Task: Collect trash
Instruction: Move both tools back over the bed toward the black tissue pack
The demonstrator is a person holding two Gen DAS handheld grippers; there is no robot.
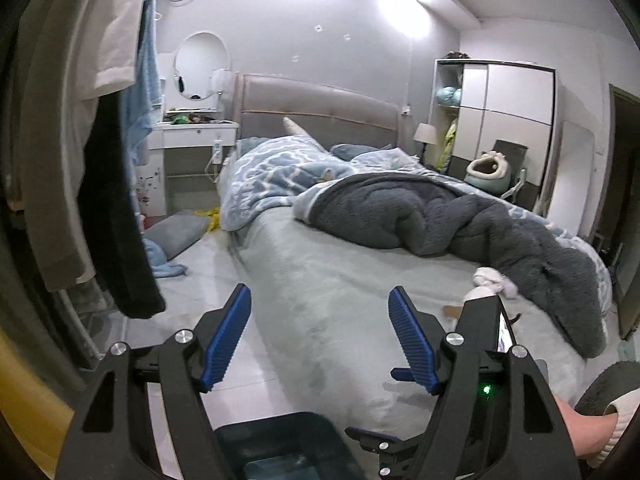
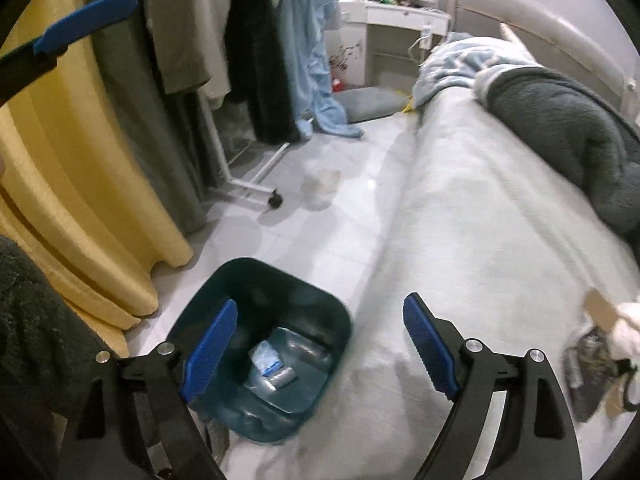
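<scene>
Both the left gripper (image 1: 320,300) and right gripper (image 2: 320,320) hung with jaws spread, holding nothing. The dark bin (image 2: 256,280) stood on the floor against the bed (image 2: 480,240), beside a yellow curtain (image 2: 80,200).

I'm working in a home bedroom: a bed (image 1: 340,264) with a padded headboard (image 1: 320,112) fills my left wrist view, a rumpled blue-and-grey blanket (image 1: 440,216) heaped across it. At ten o'clock stands a white dressing table (image 1: 192,136) under a round mirror (image 1: 202,66), and at two o'clock a white wardrobe (image 1: 504,120). Clothes (image 2: 192,32) hang on a rack (image 2: 248,184) beside yellow curtains (image 2: 80,184) at ten o'clock in my right wrist view.
</scene>
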